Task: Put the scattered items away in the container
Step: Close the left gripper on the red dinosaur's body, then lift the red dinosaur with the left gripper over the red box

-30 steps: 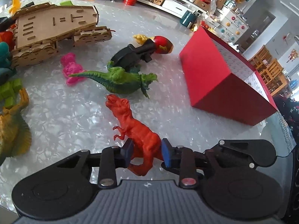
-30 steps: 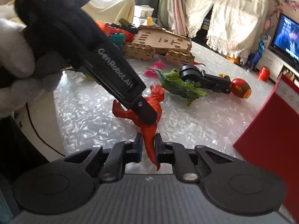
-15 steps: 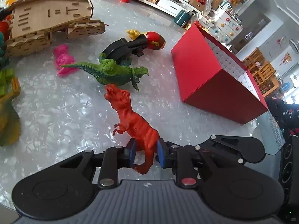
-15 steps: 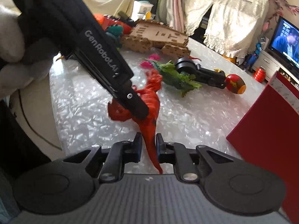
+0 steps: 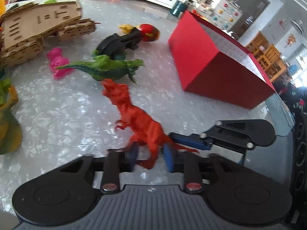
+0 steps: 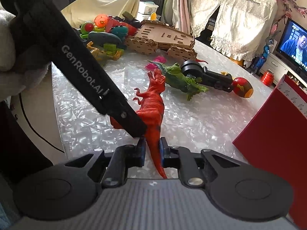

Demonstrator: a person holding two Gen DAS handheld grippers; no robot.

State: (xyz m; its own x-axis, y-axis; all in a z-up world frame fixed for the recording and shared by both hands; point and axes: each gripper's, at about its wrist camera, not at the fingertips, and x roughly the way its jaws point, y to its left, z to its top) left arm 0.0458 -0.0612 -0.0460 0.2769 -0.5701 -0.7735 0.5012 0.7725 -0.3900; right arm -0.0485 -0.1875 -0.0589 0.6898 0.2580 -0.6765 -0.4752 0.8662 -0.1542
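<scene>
While both of our grippers are on the red dinosaur [image 5: 138, 122], we judge the step in hand to be the pick-up of this one toy, with nothing yet carried toward the red box [image 5: 214, 65]. Our right gripper [image 6: 151, 149] has its jaws nearly closed and pinched on the dinosaur's tail, the tail tip poking out toward the camera. Our left gripper [image 5: 149, 156] is closing its jaws around the hind legs; the blue pads sit just beside the leg on either side, and in this blurred view we cannot tell whether they press on it yet. The dinosaur stands head-up near the front edge of the pearly bench [image 5: 57, 115], just this side of the green dinosaur [image 5: 107, 69] and well apart from the box, which stands to the right with its open top turned away.

Next, as we see it, one grip should be made firm and the other let go, then the toy lifted clear of the green dinosaur and swung right, over the near wall of the box, before release.

Readable writing: "GenRobot.AI" in pale letters along the left gripper's black body in the right wrist view. The print on the box's inner lining and on the television [image 6: 295, 46] is too small to read.
</scene>
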